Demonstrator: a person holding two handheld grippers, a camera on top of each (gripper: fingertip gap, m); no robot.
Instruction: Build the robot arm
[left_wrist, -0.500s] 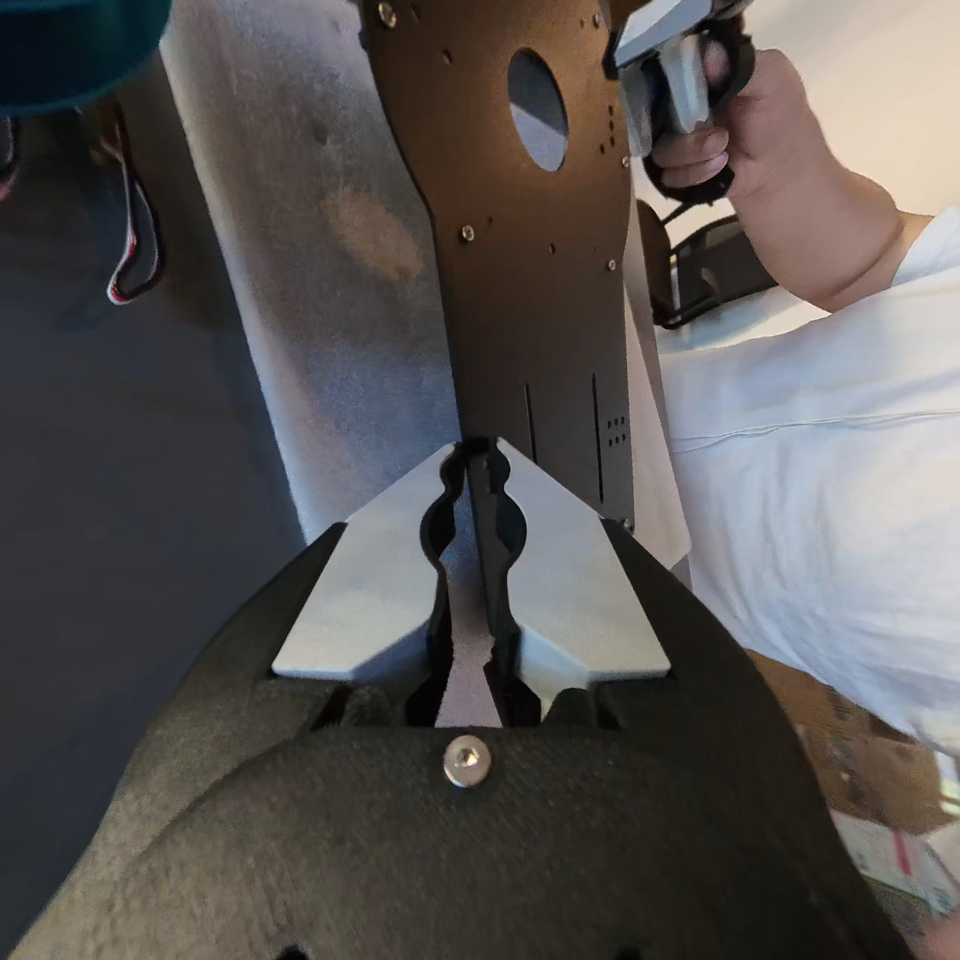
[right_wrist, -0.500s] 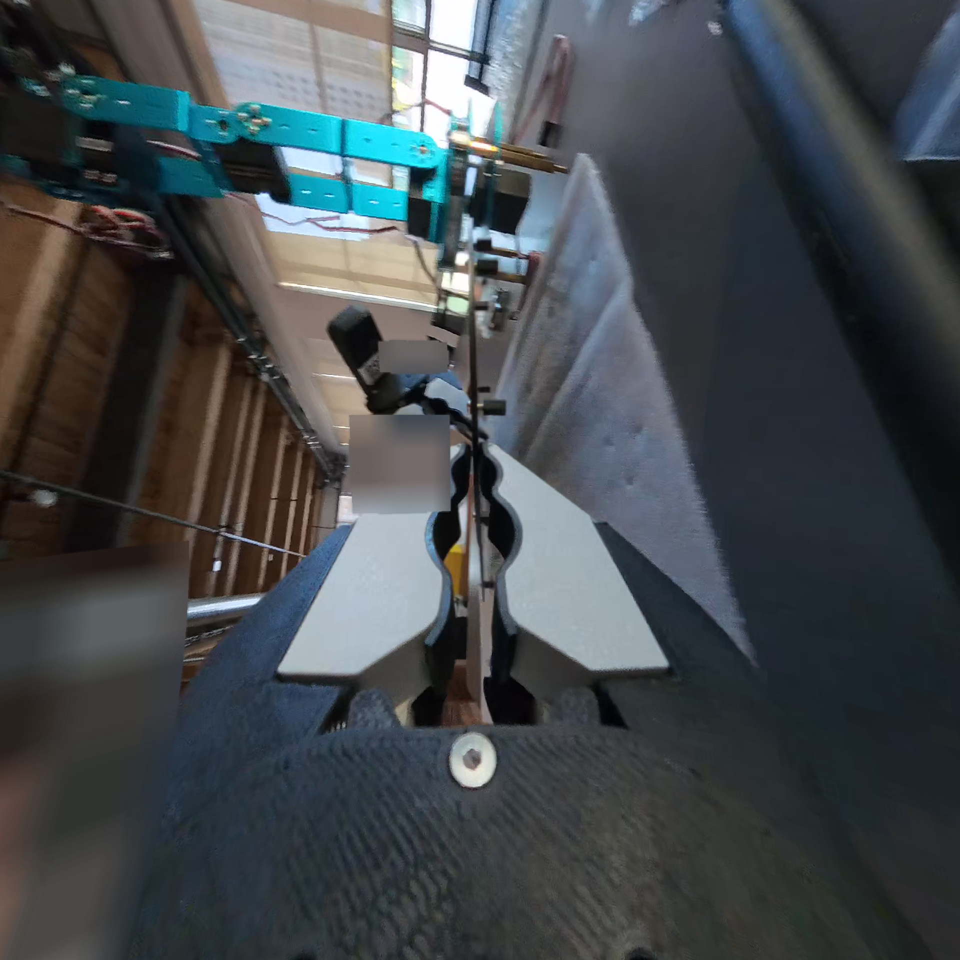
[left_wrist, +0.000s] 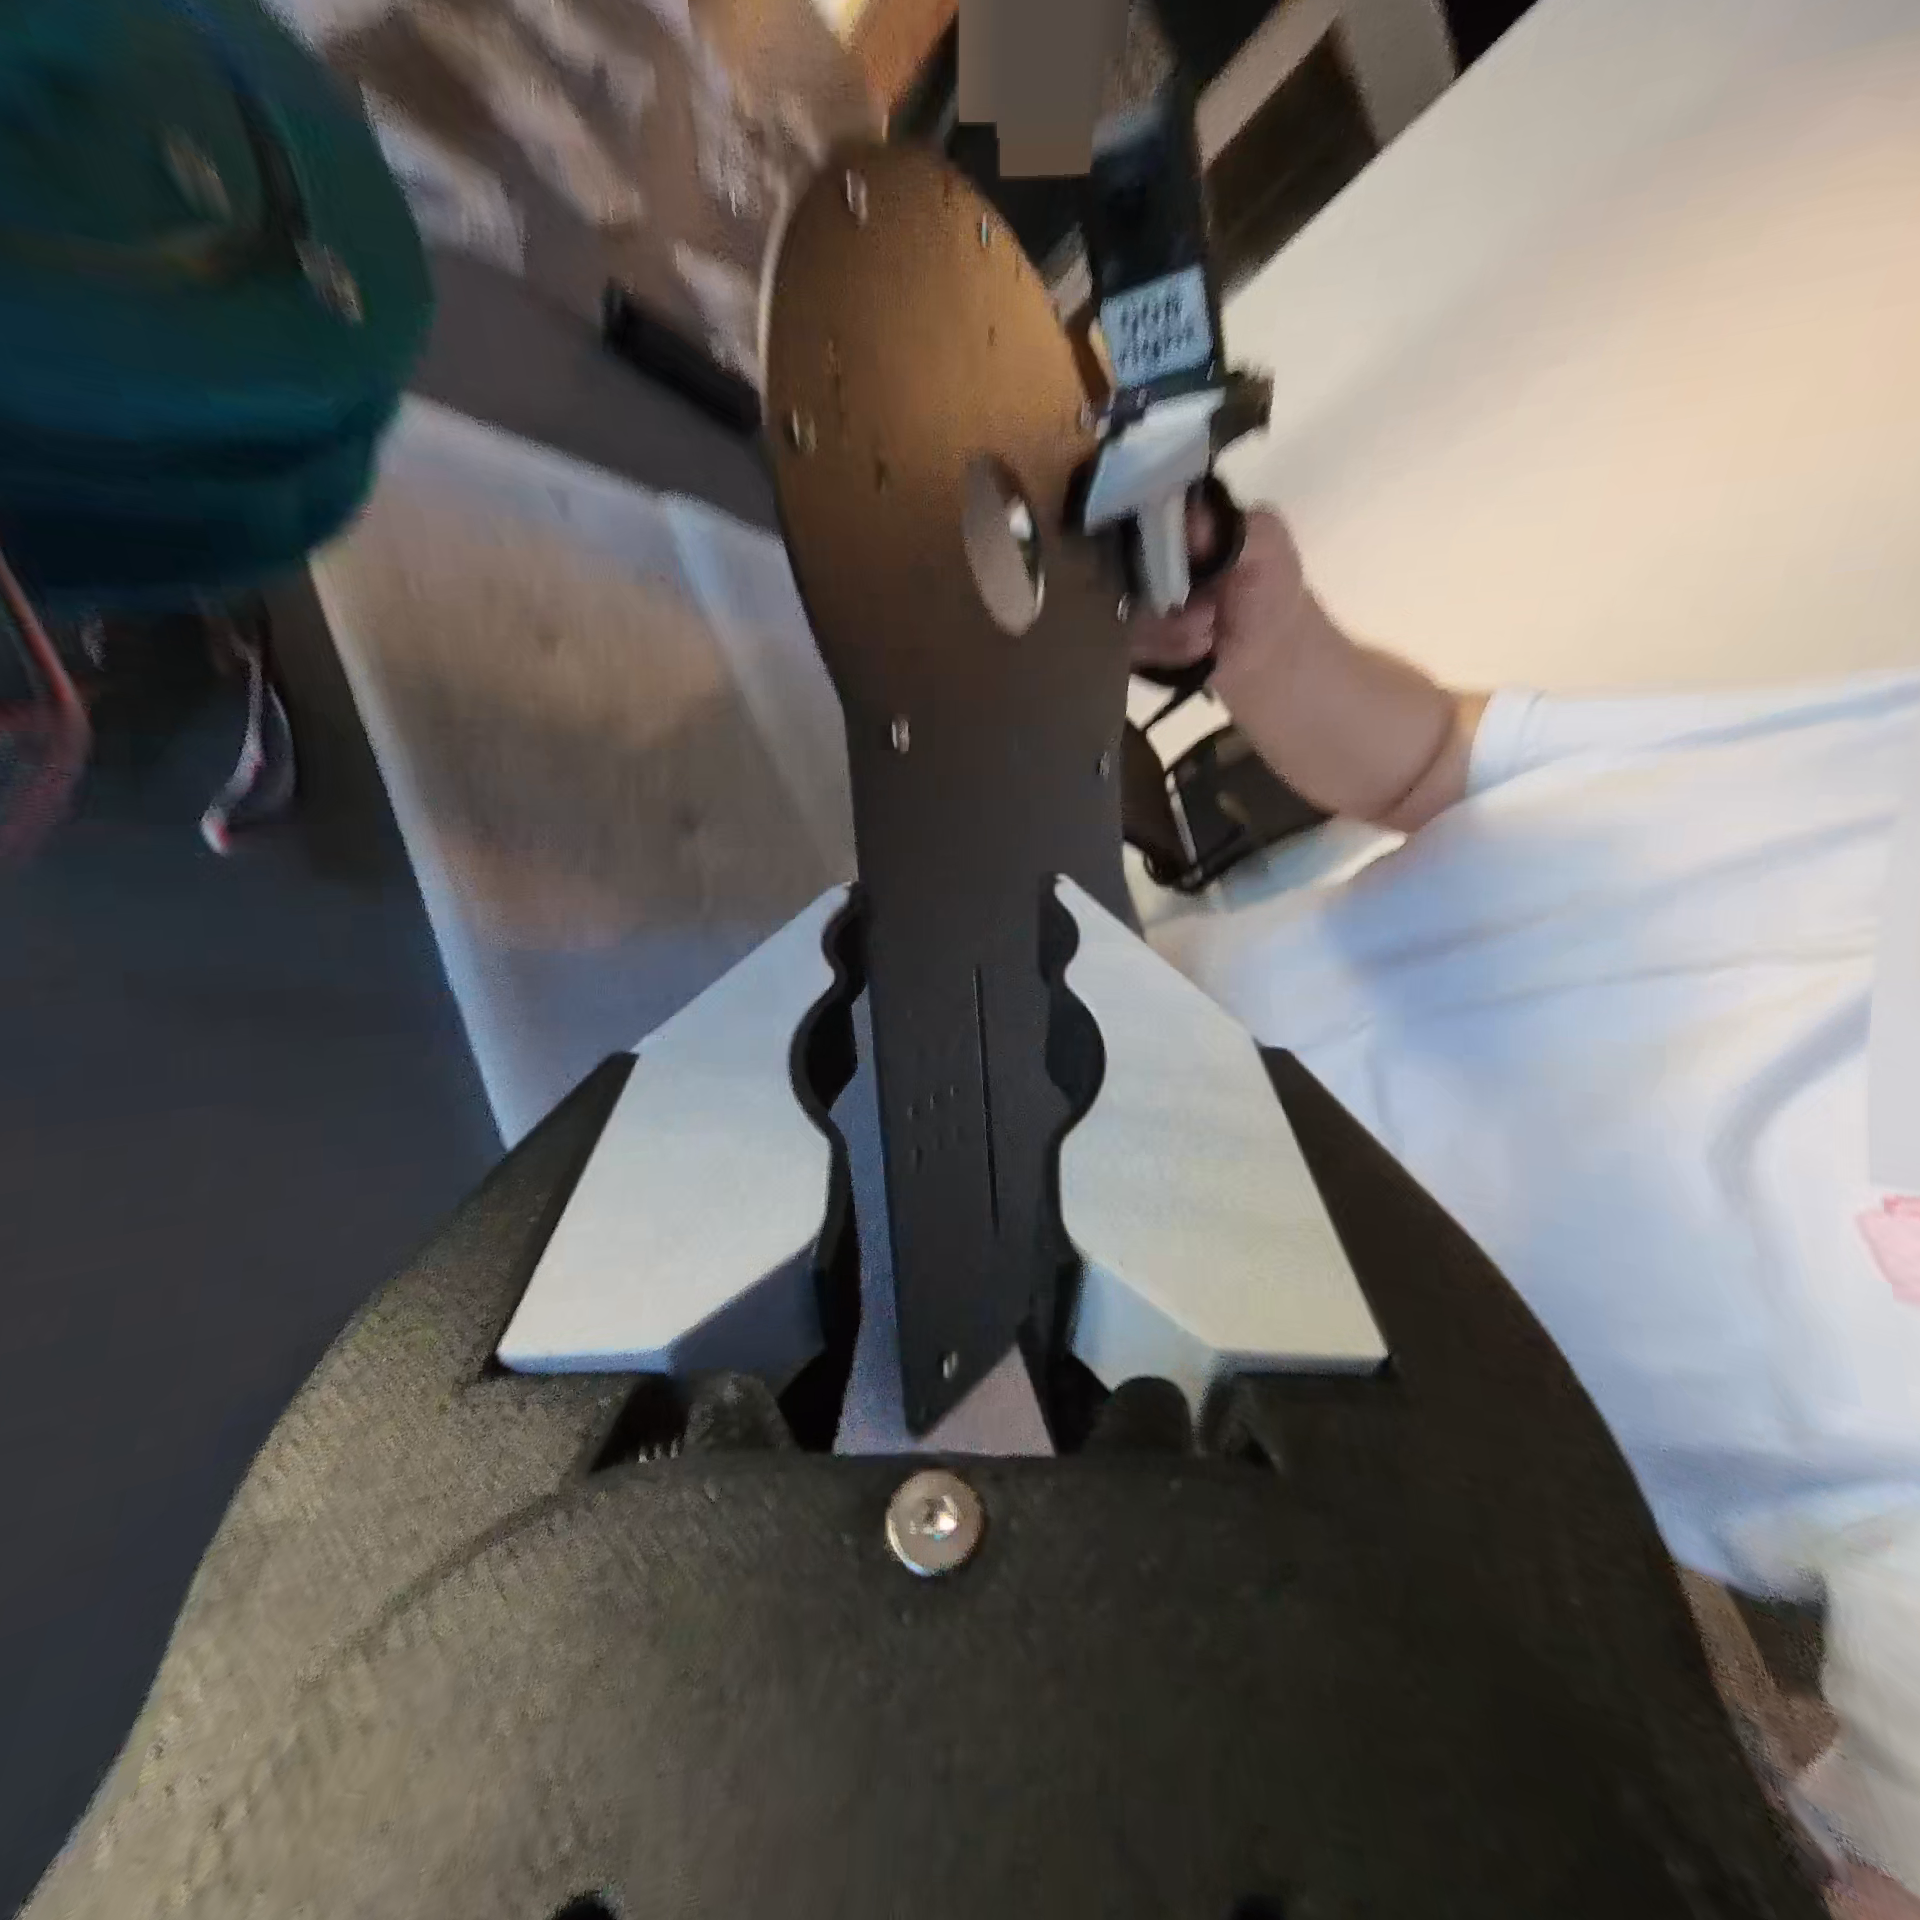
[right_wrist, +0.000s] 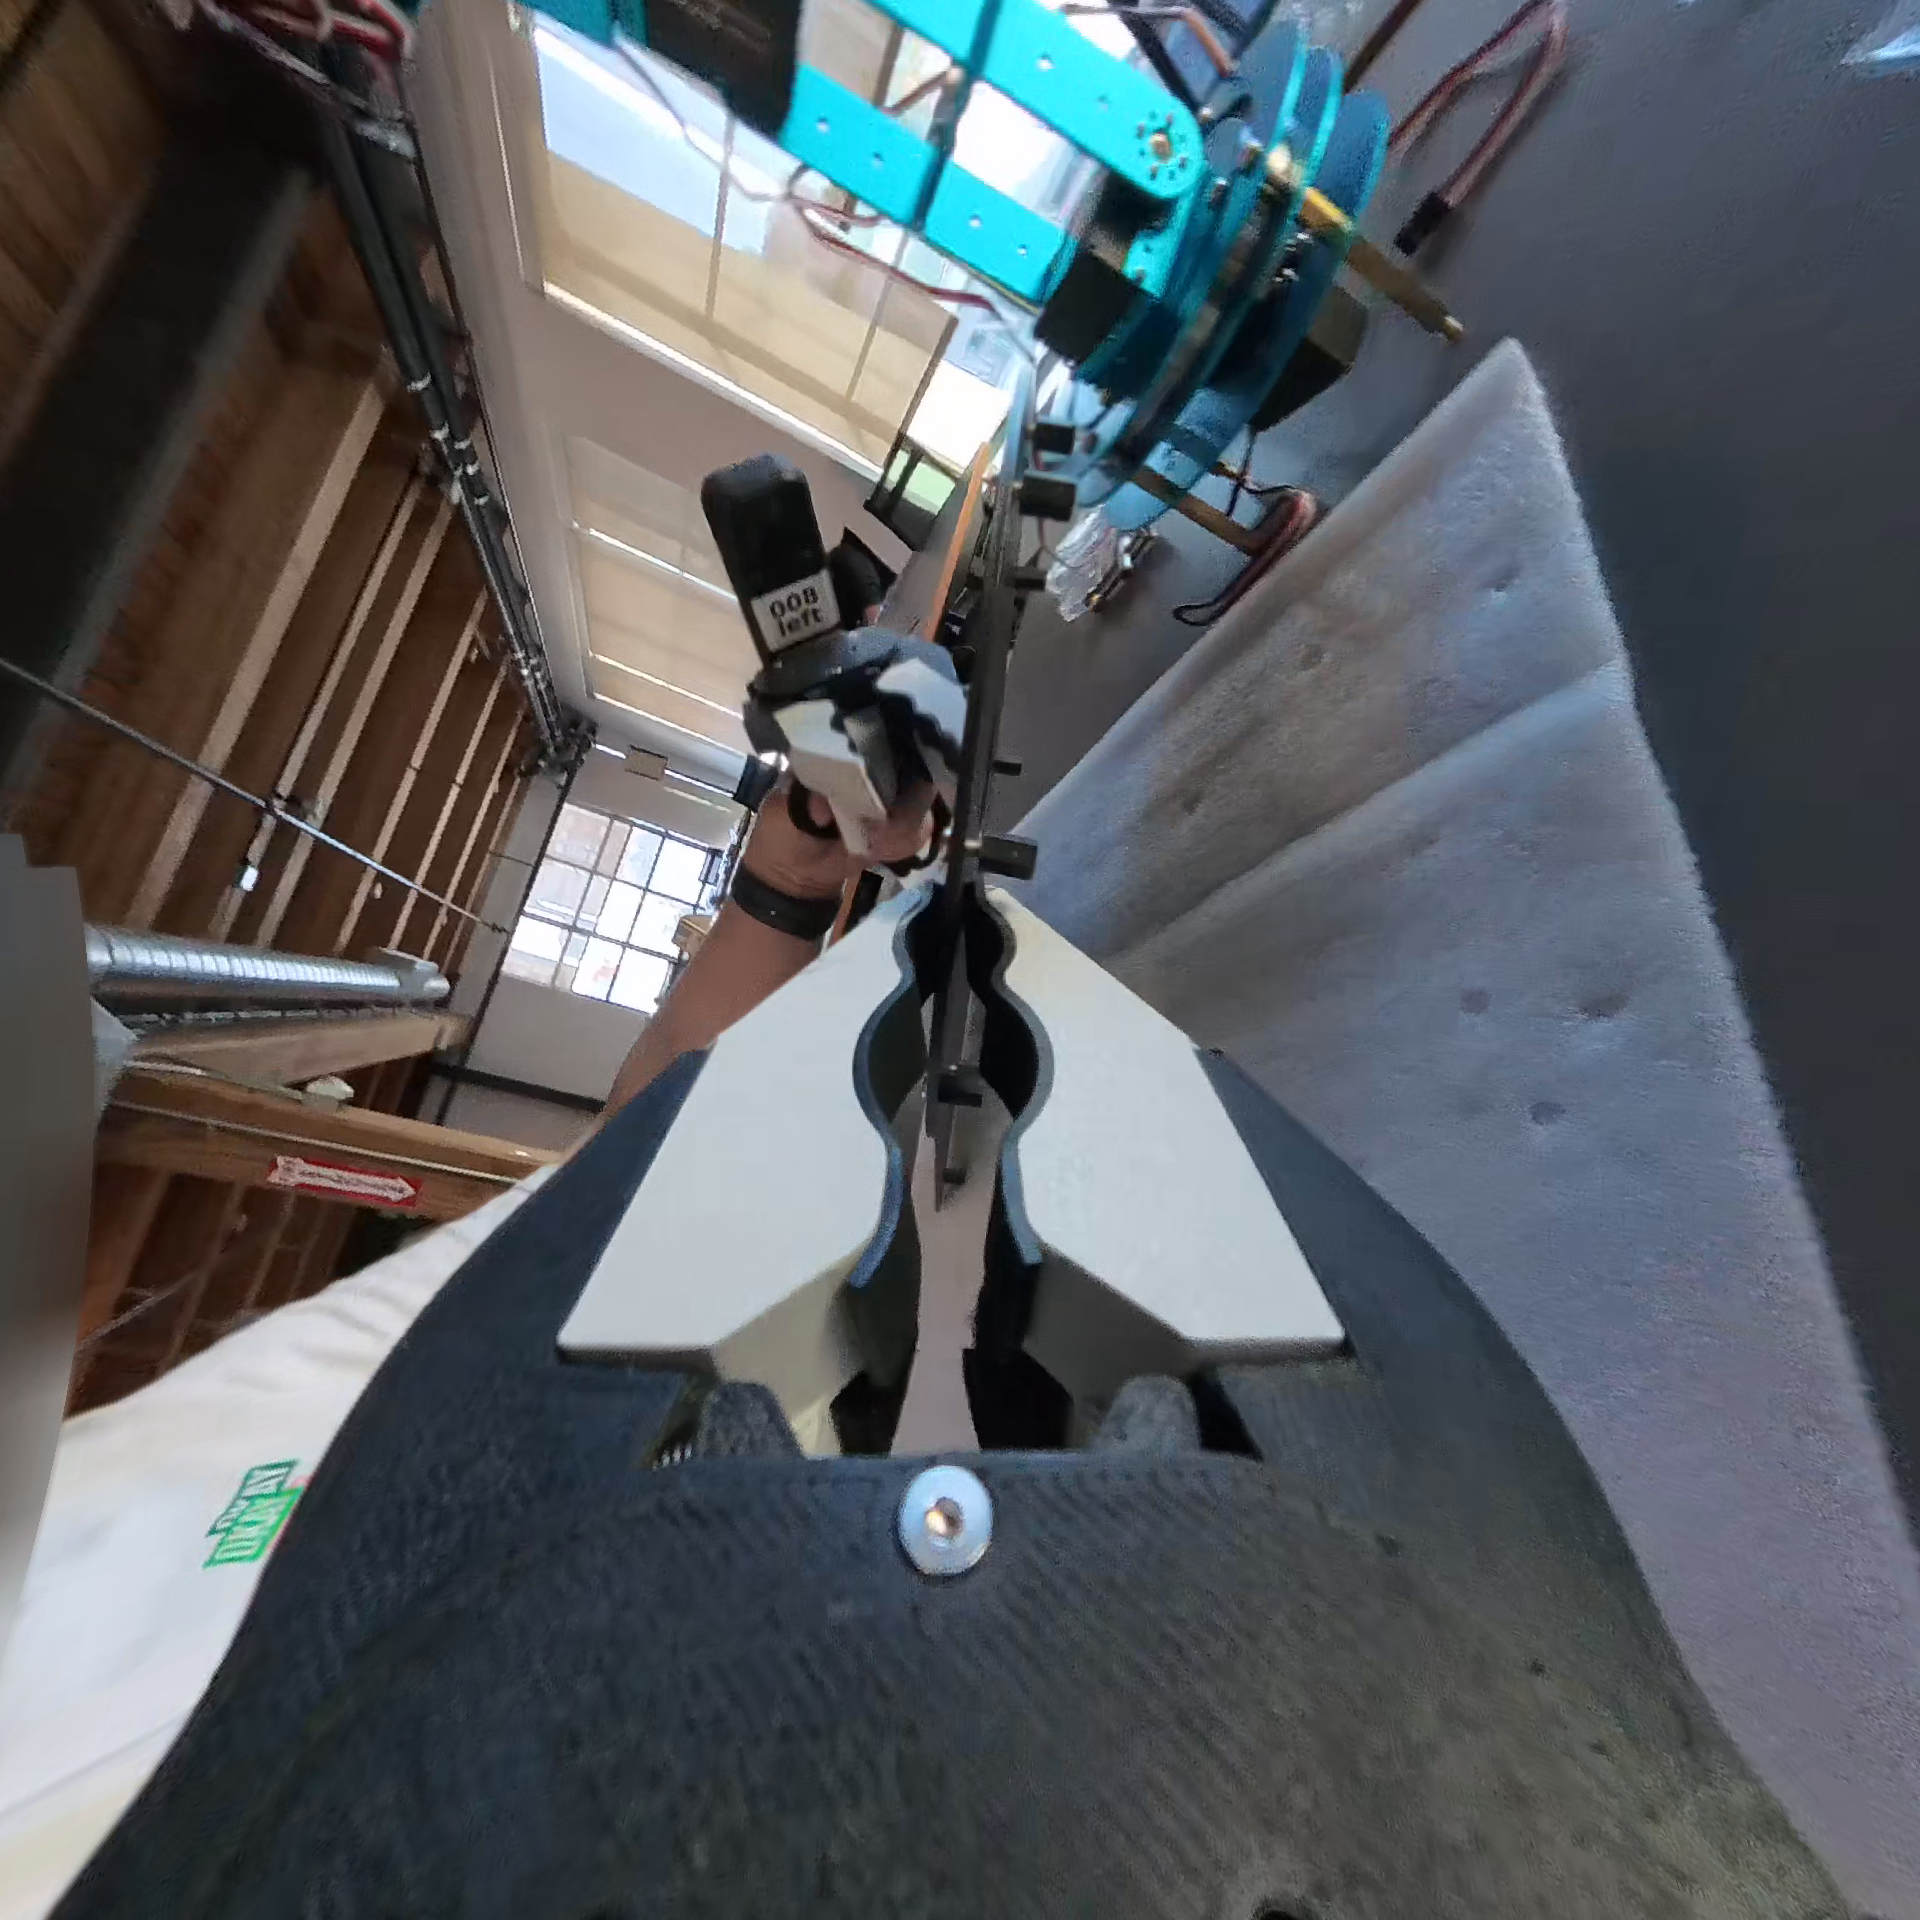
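Observation:
A flat black plate (left_wrist: 935, 644) with small screws and an oval hole runs away from my left gripper (left_wrist: 956, 904). The left jaws stand apart, and the plate's narrow tail lies face-up between the fingers with a slit of light on its left side. My right gripper (right_wrist: 951, 904) has the same plate (right_wrist: 971, 748) edge-on between its pads and is shut on it. In the left wrist view the right gripper (left_wrist: 1112, 499), held by a hand (left_wrist: 1299, 644), sits at the plate's right edge. In the right wrist view the left gripper (right_wrist: 883, 727) sits beside the plate.
A grey foam sheet (right_wrist: 1403, 831) lies on a dark table (right_wrist: 1766, 416); it also shows in the left wrist view (left_wrist: 582, 675). A teal robot arm with wires (right_wrist: 1195, 239) stands at the plate's far end. A person in a white shirt (left_wrist: 1558, 1039) is close on the right. The gap from one gripper's tips to the other's is roughly 15 cm.
My left jaws have opened from a tight grip on the plate's edge. The plate has swung so its face now lies between the left fingers. Both views have shifted.

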